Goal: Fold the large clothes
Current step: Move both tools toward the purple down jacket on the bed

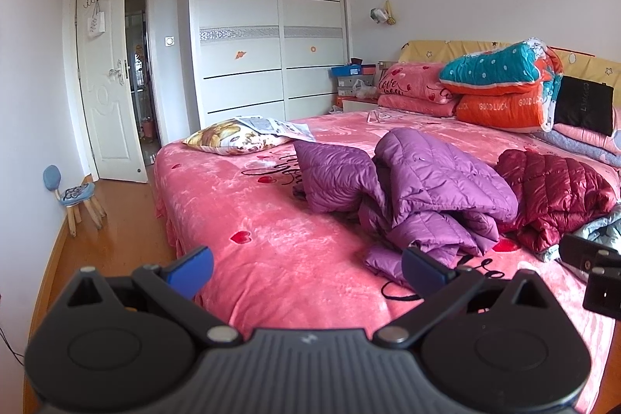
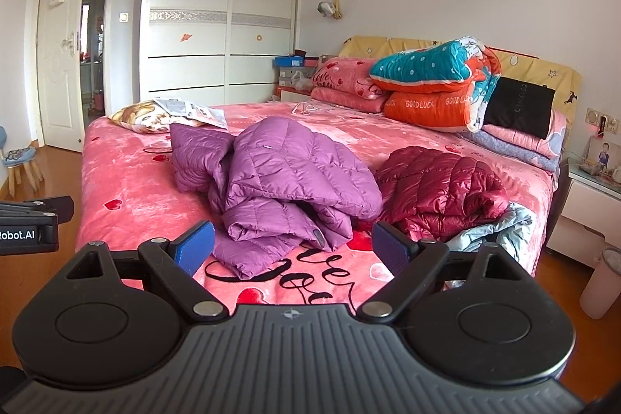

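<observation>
Item: purple quilted down jacket (image 2: 287, 181), crumpled in a heap near the middle of the pink heart-print bed cover (image 2: 128, 189). Its bulk runs roughly across the bed, one sleeve or panel thrown toward the far left, a folded hem end lying nearest the foot edge.

Position relative to tools: the jacket lies ahead of both grippers. From the right gripper (image 2: 291, 251) the near hem sits almost straight ahead, framed between the fingers but apart from them. From the left gripper (image 1: 306, 268) the heap lies ahead and to the right. Judged nearer: the right gripper.

Gripper state: both have their blue pads spread wide and hold nothing; neither touches any fabric.

Adjacent items: dark red quilted jacket (image 2: 438, 181), bunched just to the right of the purple one; a pale blue-grey garment (image 2: 493, 231) at the bed's right edge, partly under it.

Far end: folded quilts (image 2: 431, 84) stacked at the headboard, a black bag (image 2: 520, 105) leaning beside them. Printed cushion (image 2: 143, 117) with papers (image 2: 194, 111) on it at the far left corner.

Containers: a pink bin (image 2: 601, 282) on the floor, contents not visible.
</observation>
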`<state>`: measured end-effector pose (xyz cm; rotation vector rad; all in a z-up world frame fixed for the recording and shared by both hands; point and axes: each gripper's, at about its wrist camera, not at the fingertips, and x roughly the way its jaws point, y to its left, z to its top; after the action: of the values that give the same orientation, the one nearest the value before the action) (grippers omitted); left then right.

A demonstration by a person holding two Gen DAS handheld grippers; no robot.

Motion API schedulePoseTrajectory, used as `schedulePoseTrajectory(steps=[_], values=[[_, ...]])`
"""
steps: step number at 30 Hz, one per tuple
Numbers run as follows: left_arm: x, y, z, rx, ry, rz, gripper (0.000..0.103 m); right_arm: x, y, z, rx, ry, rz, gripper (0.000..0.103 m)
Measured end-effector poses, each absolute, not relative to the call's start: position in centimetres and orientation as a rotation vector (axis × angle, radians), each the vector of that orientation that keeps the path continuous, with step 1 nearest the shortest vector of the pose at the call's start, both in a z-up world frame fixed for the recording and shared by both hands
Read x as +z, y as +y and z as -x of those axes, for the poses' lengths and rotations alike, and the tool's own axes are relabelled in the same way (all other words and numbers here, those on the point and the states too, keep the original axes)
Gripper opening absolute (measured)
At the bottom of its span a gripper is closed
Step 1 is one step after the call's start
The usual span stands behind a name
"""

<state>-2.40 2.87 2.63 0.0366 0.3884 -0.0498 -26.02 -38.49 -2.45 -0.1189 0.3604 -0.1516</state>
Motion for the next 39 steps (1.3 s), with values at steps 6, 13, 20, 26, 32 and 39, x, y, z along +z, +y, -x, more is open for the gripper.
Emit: schedulePoseTrajectory(steps=[6,13,20,26,32,39], values=[[2.2,2.0,2.3,-0.043,0.396,-0.116,0.102,-2.3,-39.3,26.1,-0.147,0.354,0.013,0.103],[1.7,1.3,2.1,-0.049,0.412,-0.118,0.102,-2.2,-39.4,25.9,-0.172,0.373,0.010,0.103],[1.0,0.3,1.6,-0.053,0.437,-0.145,0.102,-3.0,-39.7,25.9,-0.200,0.385,0.056,0.103],[0.2,-0.4,1.2,-0.064,0.468,-0.140,0.102,-3.6,-40.3,25.6,-0.215,0.412,0.038,0.103],[-0.7,-1.6,0.6,-0.070,0.492,-0.162,0.102,-4.3,-41.1,25.2,-0.230,0.445,0.015,0.103],[-2.1,-2.9,-0.3,-0.069,0.501,-0.195,0.102,-5.2,-42.3,24.7,-0.246,0.450,-0.010,0.103]])
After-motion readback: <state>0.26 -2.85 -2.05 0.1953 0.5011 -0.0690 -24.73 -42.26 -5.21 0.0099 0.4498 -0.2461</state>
